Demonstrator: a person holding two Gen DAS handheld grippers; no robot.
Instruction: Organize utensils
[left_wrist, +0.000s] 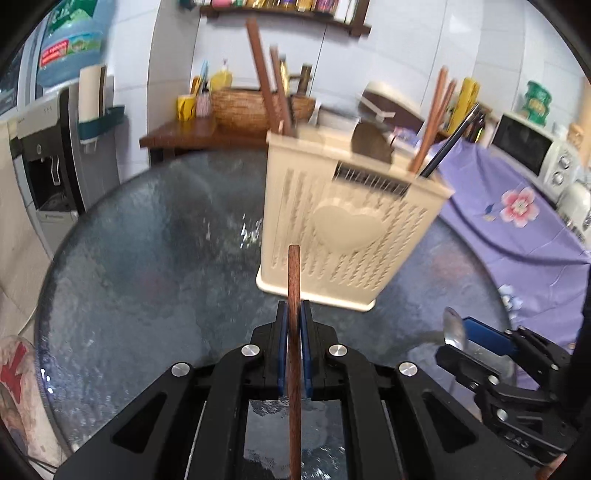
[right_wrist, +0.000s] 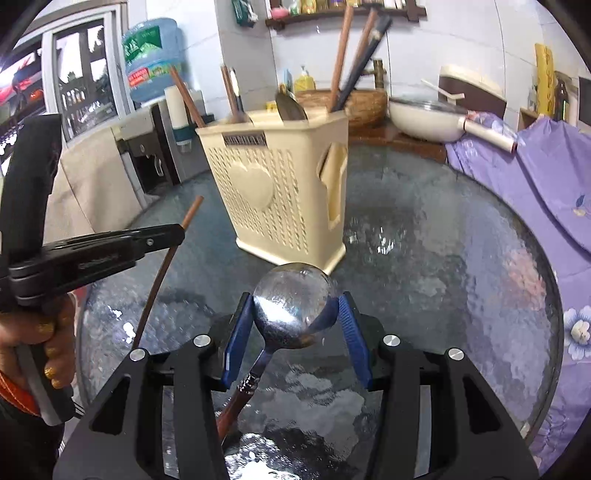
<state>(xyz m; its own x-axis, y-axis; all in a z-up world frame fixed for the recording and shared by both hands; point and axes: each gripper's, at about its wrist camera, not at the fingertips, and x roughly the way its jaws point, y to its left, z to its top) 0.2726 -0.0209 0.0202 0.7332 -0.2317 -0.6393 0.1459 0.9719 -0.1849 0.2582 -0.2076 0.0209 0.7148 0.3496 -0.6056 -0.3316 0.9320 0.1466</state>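
Nearest to you, the left gripper (left_wrist: 294, 325) is clenched on a single brown chopstick (left_wrist: 294, 280), which runs straight up between the blue pads (left_wrist: 282, 343) and pokes out ahead of them. The grip sits well along the stick, so the free end has some leverage; keep your wrist steady so it does not swivel between the pads.

The right gripper (right_wrist: 295, 314) grasps a metal spoon (right_wrist: 291, 306) by the sides of its bowl, the brown handle trailing back underneath toward you. That hold looks less sure, since the pads press on a curved, smooth rim. Avoid any jerk, and keep the bowl level with the pads.

Both utensils hang above the round glass table (right_wrist: 461, 280), clear of its surface.

Beyond them stands the cream utensil holder (left_wrist: 343, 229), upright on the table, with a heart on its front. It already carries chopsticks in the outer compartments and what looks like a spoon in the middle one.

Bring the chopstick over the compartment with the other chopsticks, tip it nearer upright, and lower the end inside before you let go. Take one hand at a time, so the two grippers, now close together, do not clash over the rim. Slide the spoon in handle first, beside the spoon already there.
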